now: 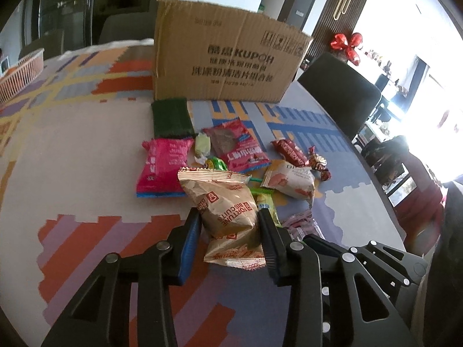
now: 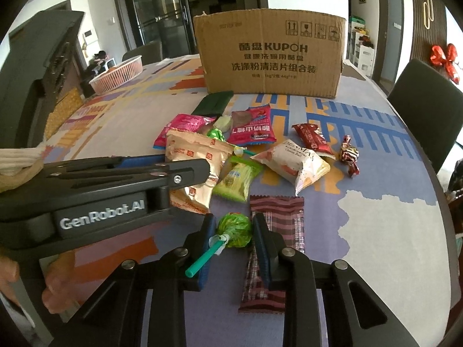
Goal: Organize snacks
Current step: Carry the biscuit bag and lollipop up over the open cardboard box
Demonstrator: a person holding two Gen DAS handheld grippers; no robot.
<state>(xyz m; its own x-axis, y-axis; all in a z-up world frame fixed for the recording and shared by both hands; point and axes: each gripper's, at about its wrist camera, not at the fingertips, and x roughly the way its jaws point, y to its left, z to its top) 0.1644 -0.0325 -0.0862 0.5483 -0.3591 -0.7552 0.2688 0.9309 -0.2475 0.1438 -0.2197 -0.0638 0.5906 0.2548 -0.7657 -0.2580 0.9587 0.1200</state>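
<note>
A pile of snack packets lies on the patterned tablecloth in front of a cardboard box (image 1: 228,57) (image 2: 272,55). My left gripper (image 1: 228,219) is shut on a tan Fortune Biscuits bag (image 1: 228,205), which also shows in the right wrist view (image 2: 196,159); the left gripper appears there from the side (image 2: 191,170). My right gripper (image 2: 233,228) is shut on a green-wrapped lollipop (image 2: 234,230) with a teal stick. A brown striped bar (image 2: 277,231) lies right of it.
Pink packets (image 1: 165,164) (image 1: 235,147), a white Denmark packet (image 2: 292,164), a green packet (image 2: 237,179), red candies (image 2: 348,153) and a dark green pad (image 1: 170,117) lie around. A pink basket (image 2: 118,72) stands far left. A dark chair (image 2: 425,112) stands at the right table edge.
</note>
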